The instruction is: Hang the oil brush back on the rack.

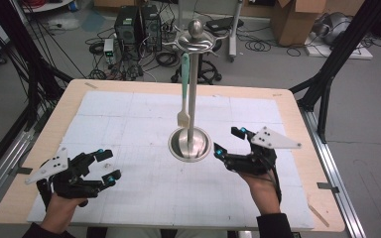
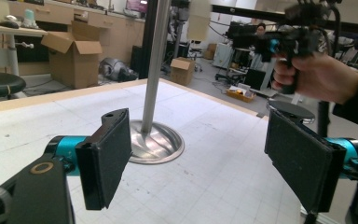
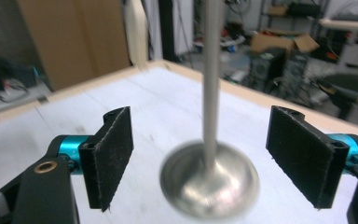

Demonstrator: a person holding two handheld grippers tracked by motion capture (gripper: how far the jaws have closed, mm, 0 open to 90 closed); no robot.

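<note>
A steel stand rises from the middle of the white mat, with a round base [image 1: 190, 144], a thin pole [image 1: 193, 89] and a hooked top with a ball [image 1: 195, 42]. A brush with a pale green handle [image 1: 184, 84] hangs from the top beside the pole, its cream head [image 1: 182, 119] just above the base. My right gripper [image 1: 227, 142] is open just right of the base, with nothing between its pads. In the right gripper view [image 3: 200, 158] it faces the pole [image 3: 212, 84]. My left gripper [image 1: 110, 166] rests open at the mat's front left, empty, and faces the base [image 2: 156, 142].
The mat [image 1: 129, 124] covers a wooden table [image 1: 297, 124]. Black frame posts [image 1: 335, 54] stand at the right and left sides. Computer towers [image 1: 136, 27], cables and cardboard boxes [image 1: 297, 20] lie on the floor beyond the far edge.
</note>
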